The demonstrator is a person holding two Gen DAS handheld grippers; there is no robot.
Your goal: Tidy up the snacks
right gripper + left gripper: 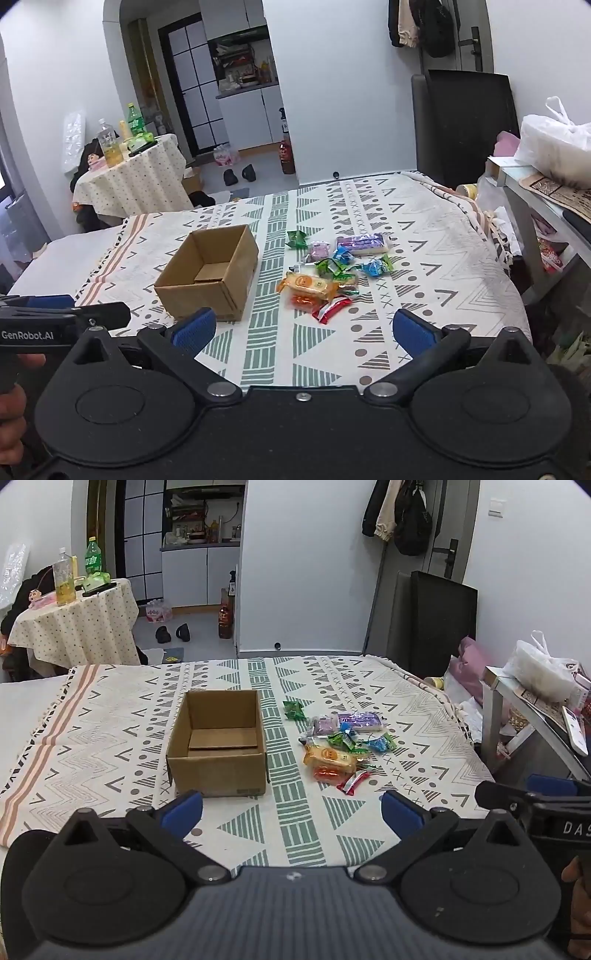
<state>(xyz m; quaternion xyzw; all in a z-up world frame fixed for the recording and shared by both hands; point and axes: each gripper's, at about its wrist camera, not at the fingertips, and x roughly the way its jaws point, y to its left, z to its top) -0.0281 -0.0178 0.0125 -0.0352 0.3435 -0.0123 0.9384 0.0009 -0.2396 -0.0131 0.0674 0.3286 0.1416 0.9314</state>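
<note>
An open, empty cardboard box (218,746) (208,273) stands on the patterned cloth. To its right lies a loose pile of several wrapped snacks (341,747) (332,267): an orange packet (328,757) (308,285), a red-and-white bar (354,782) (331,307), a purple pack (360,722) (362,243), green and blue candies, and one green packet (294,710) (296,239) set apart. My left gripper (291,810) is open near the front edge, holding nothing. My right gripper (304,330) is open too, short of the pile.
The cloth-covered table (110,716) has bare space left of the box and in front. A metal shelf (532,709) with a white bag (554,147) stands at the right. A small round table (74,624) with bottles is far back left.
</note>
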